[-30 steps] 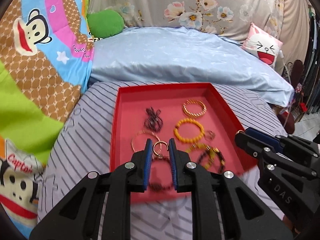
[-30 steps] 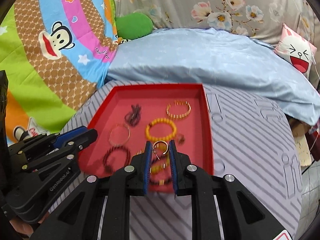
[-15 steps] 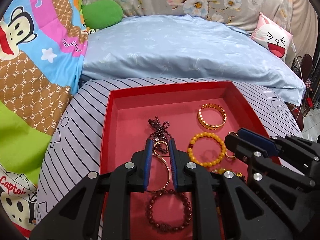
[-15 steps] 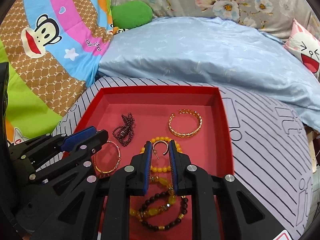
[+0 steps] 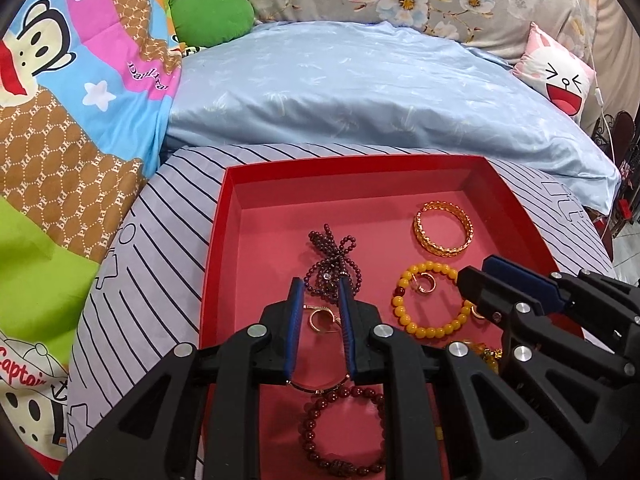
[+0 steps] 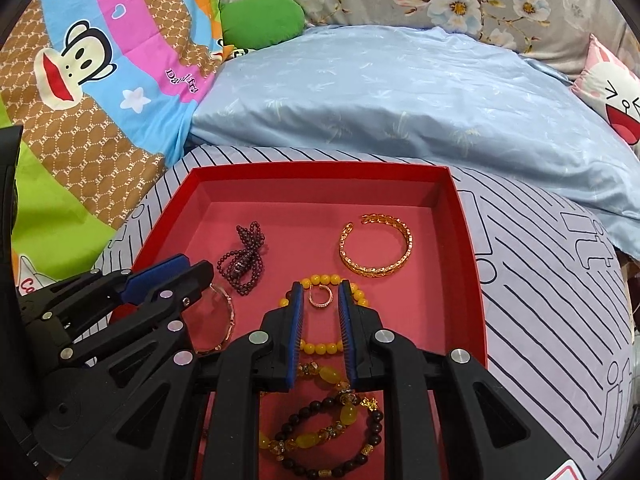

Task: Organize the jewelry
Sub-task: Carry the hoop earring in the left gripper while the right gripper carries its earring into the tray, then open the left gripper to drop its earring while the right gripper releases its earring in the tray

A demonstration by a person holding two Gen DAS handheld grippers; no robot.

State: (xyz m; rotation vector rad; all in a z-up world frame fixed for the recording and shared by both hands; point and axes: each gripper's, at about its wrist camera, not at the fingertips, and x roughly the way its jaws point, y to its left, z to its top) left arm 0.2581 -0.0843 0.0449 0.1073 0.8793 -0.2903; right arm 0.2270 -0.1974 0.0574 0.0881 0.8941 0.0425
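- Hovering low over the red tray [image 5: 344,169], my left claw [image 5: 320,282] has its jaws a narrow gap apart, with a small gold hoop [image 5: 320,319] showing between them. I cannot tell whether the pads grip it or it lies loose on the tray floor.
- My right claw [image 6: 320,286] is parted just as narrowly. The second hoop [image 6: 320,297] lies free just ahead of its tips, inside the yellow bead bracelet [image 5: 430,330], so this claw carries nothing.
- All the jewelry sits inside the tray, which rests on the striped sheet [image 5: 160,240] of the bed.
- Snagging is my likeliest slip. A thin bangle [image 6: 229,316] runs under my left jaws right by the small gold hoop, so closing there could catch both and drag the bangle along.
- The dark bead string [image 5: 332,256] lies just past my left tips. Pushing forward could tangle it or shove it about.
- Closing my right claw on the second hoop may pinch a yellow bead too, since the bracelet rings it closely.
- Both hoops are tiny and smooth, so I expect an off-centre squeeze to flick one out, perhaps over the low rim into the bedding.
- My two claws work near each other and could knock together.
- Pressing down on the soft bed could tip the tray and slide everything.
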